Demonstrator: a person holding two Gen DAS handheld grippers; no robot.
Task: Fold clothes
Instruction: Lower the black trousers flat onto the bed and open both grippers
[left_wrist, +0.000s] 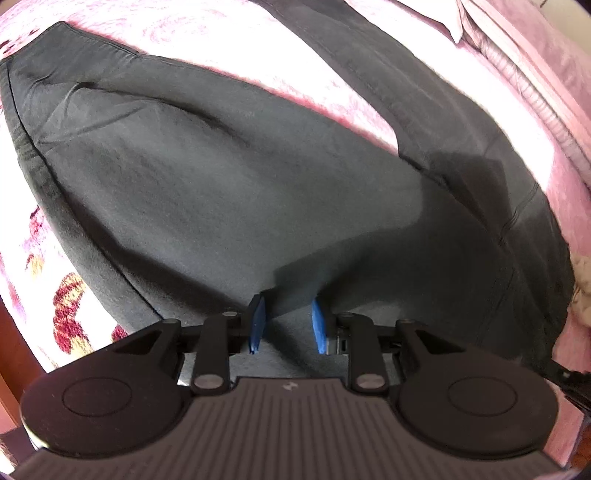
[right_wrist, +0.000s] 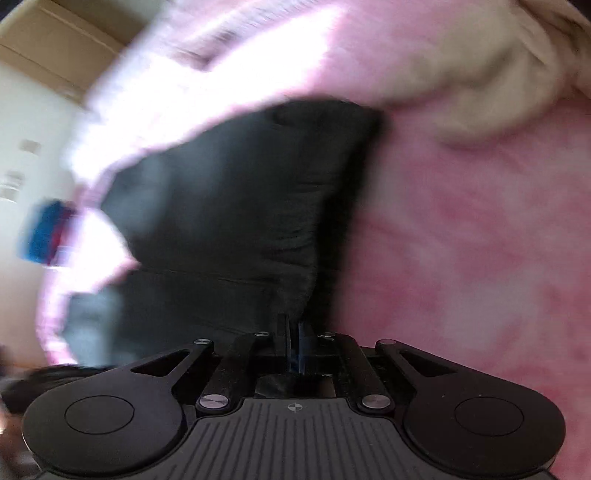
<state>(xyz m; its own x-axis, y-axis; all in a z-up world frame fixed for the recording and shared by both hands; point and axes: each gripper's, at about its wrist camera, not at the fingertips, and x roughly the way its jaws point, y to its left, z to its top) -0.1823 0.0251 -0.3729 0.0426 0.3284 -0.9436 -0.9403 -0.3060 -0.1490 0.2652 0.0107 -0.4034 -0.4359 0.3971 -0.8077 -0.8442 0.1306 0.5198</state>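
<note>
A dark grey garment lies spread on a pink flowered bedspread, and a second long part of it runs off toward the back. My left gripper hovers low over the garment's near edge. Its blue pads stand apart, with a ridge of the cloth between them. In the blurred right wrist view, my right gripper is shut on an edge of the same dark garment, which stretches away from the fingers over the pink bedspread.
A beige cloth lies bunched at the back right of the bed. A pink pillow or folded cover sits at the far right. A blue and red object and a pale wall show past the bed's left edge.
</note>
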